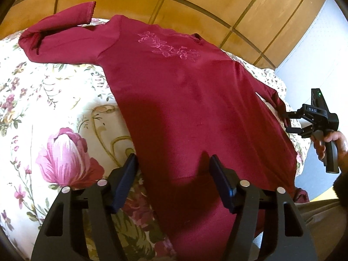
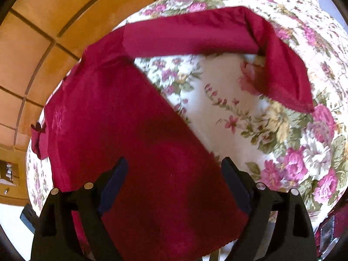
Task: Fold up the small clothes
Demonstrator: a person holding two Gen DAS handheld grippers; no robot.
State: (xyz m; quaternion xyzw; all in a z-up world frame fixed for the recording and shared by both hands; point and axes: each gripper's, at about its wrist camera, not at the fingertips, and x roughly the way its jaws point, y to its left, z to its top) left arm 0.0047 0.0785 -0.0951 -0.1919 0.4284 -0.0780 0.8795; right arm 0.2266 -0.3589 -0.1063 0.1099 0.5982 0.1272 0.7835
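Observation:
A dark red long-sleeved top [image 1: 184, 100] with pink embroidery [image 1: 169, 46] on the chest lies spread on a floral bedspread [image 1: 43, 100]. One sleeve [image 1: 58, 39] bends back at the far left. My left gripper [image 1: 173, 163] hovers open over the hem end, its fingers astride the left edge of the cloth without pinching it. In the right wrist view the top [image 2: 139, 143] lies under my open right gripper [image 2: 174, 161], and a sleeve [image 2: 217, 32] runs across the top and bends down to the right. The right gripper [image 1: 287, 122] also shows at the top's right edge, by the other sleeve.
A hand [image 1: 330, 139] holds the right gripper's handle. Wooden panelling [image 1: 195, 2] lies beyond the bed. A pale surface [image 1: 322, 50] is at the far right. A wooden shelf [image 2: 8, 169] shows at the left in the right wrist view. The floral bedspread [image 2: 261, 119] extends right of the top.

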